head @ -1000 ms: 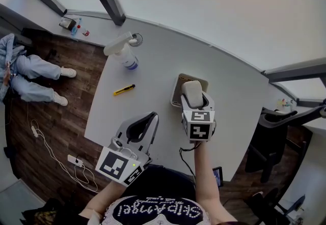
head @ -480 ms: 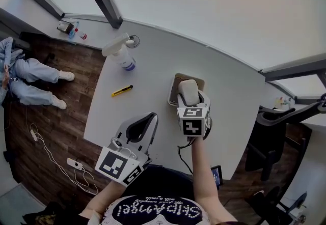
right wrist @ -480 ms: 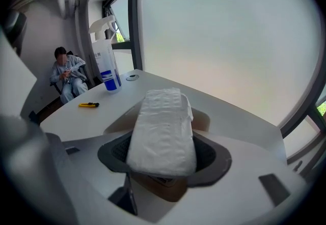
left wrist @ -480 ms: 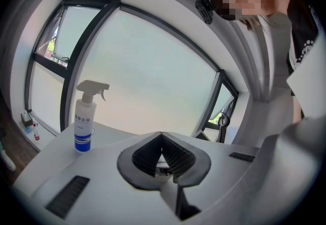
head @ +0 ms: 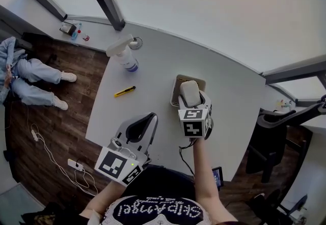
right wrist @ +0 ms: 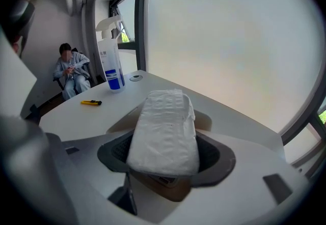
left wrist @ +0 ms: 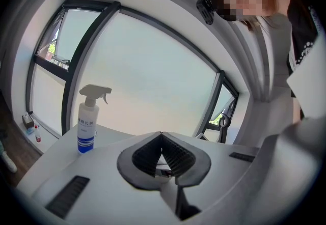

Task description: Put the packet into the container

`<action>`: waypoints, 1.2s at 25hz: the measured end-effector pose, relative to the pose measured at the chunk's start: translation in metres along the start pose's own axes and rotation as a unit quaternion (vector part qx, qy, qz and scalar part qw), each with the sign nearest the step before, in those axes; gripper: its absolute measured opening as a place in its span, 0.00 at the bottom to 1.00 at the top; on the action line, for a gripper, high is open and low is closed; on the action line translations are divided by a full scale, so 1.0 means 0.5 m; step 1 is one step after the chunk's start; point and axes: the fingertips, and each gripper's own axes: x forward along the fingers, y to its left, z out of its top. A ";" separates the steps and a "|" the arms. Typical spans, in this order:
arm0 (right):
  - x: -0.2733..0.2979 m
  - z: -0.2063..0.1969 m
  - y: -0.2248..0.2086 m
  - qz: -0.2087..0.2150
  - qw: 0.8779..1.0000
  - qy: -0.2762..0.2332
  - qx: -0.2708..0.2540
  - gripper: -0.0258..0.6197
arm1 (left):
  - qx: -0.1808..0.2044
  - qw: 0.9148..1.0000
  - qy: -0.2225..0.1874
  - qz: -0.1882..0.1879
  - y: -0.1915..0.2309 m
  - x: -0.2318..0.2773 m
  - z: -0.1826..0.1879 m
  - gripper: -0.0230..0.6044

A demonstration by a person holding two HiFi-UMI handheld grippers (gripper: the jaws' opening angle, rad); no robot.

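The packet point(right wrist: 164, 127) has a white, finely crinkled wrap, soft and matt (plastic film or paper, hard to tell). The container point(head: 174, 91) looks tan and dull, like card. The table point(head: 153, 61) is smooth, matt pale grey, and the floor point(head: 61, 112) is dark wood boards. The 2 tools, the left gripper point(left wrist: 161, 136) and the right gripper point(right wrist: 165, 153), have smooth matt grey plastic shells and dark ribbed pads point(left wrist: 178, 157). The spray bottle point(left wrist: 87, 124) is white plastic with a glossy label.
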 end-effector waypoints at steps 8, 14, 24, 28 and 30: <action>-0.015 0.019 -0.004 0.018 1.000 -0.014 0.016 0.49 | -0.007 1.000 0.003 -0.001 0.002 0.002 -0.003 0.05; -0.022 0.031 -0.006 0.018 0.999 -0.022 0.019 0.54 | -0.007 1.000 0.003 -0.001 0.000 0.002 -0.003 0.05; -0.042 0.050 -0.025 0.001 0.999 -0.043 0.034 0.53 | -0.006 1.000 0.000 0.001 0.003 -0.003 -0.001 0.05; -0.050 0.055 -0.028 0.000 0.998 -0.046 0.035 0.53 | -0.005 1.000 -0.003 -0.001 -0.001 -0.004 0.002 0.05; -0.056 0.058 -0.028 -0.001 0.998 -0.048 0.036 0.53 | -0.004 1.000 -0.005 -0.003 -0.003 -0.006 0.004 0.05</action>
